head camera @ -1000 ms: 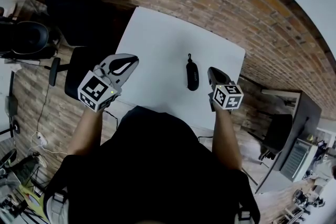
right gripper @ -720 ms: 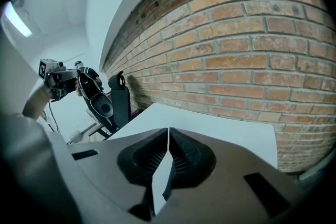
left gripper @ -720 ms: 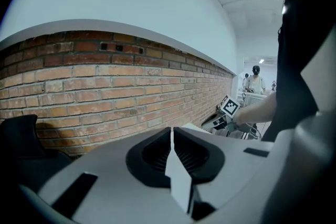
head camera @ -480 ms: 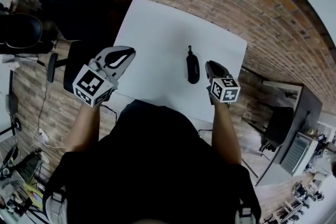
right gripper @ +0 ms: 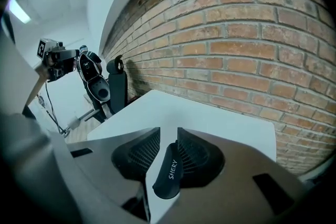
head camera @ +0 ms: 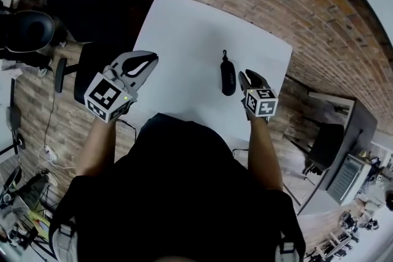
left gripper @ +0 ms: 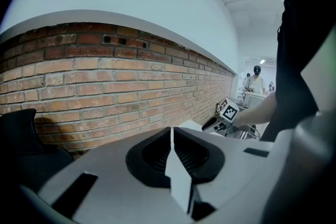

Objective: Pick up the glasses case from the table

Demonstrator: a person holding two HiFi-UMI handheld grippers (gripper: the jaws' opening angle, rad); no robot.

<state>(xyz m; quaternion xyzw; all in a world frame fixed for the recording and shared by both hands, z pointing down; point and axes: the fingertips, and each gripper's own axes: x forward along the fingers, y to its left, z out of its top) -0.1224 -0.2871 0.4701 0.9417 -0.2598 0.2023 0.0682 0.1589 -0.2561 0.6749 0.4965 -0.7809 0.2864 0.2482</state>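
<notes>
On the white desk [head camera: 184, 27], toward its right side, the black glasses case [head camera: 228, 77] lies flat, its long axis running away from the person and a small loop at its far end. It has not been lifted yet and rests fully on the desk.

The right claw [head camera: 244, 78] sits just beside the case's right flank, pointing down toward it. Its 2 jaws have just been opening and stand a little apart. Seen along them from the right gripper view, the case shows in the gap, slanting across it close to the right pad, but the pads do not appear to press on it. I judge the task to be at the approach: the reach is nearly done, while closing on the case and raising it off the desk are both left.

The left claw [head camera: 152, 59] hangs over the desk's left edge, well apart from the case. Its jaws are pressed together on nothing, and it seems to have no part in this.

White capital letters along the case read "SHERY". Each claw carries a cube with black-and-white square markers, which hold no readable words.
</notes>
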